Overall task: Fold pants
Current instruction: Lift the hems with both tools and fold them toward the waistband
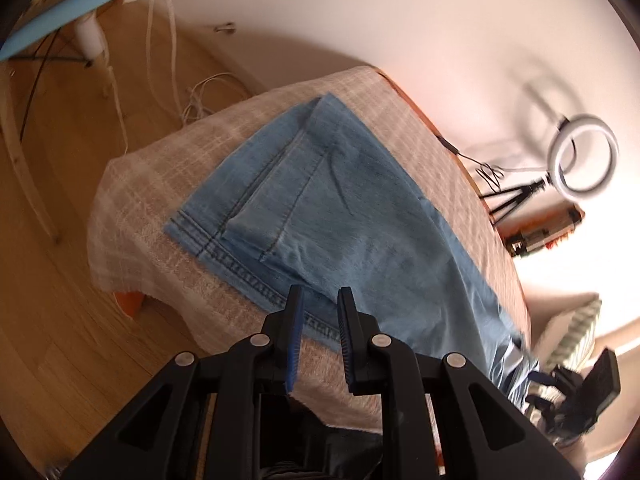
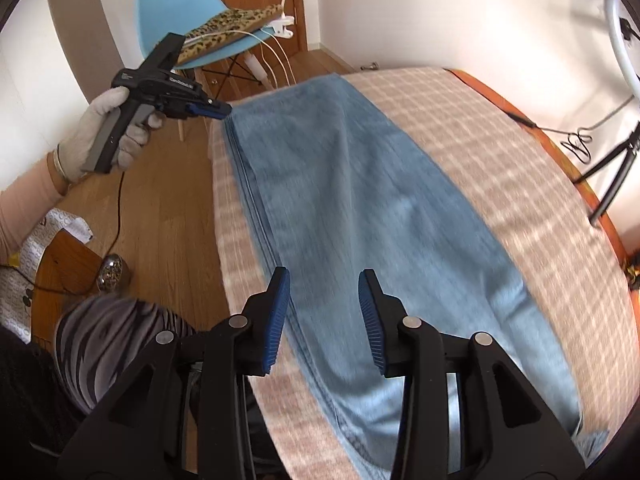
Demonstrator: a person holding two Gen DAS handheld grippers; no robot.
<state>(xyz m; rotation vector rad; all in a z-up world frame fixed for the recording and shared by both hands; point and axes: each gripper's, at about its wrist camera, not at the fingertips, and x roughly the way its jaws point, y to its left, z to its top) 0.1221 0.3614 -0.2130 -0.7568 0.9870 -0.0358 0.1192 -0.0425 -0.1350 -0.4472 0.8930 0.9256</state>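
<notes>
At the bottom of the right wrist view, the right gripper (image 2: 323, 320) is seen with its blue-padded fingers spread apart over the near end of the light blue jeans (image 2: 360, 216), nothing being held between them. The jeans are laid lengthwise along the left part of a checked tablecloth (image 2: 500, 168), from bottom centre toward the upper middle. Farther off, at the upper left, the left gripper (image 2: 218, 111) is held in a gloved hand (image 2: 106, 136) beside the far corner of the jeans, its fingers seen slightly parted and empty in the left wrist view, and a blue chair (image 2: 180, 12) stands beyond.
</notes>
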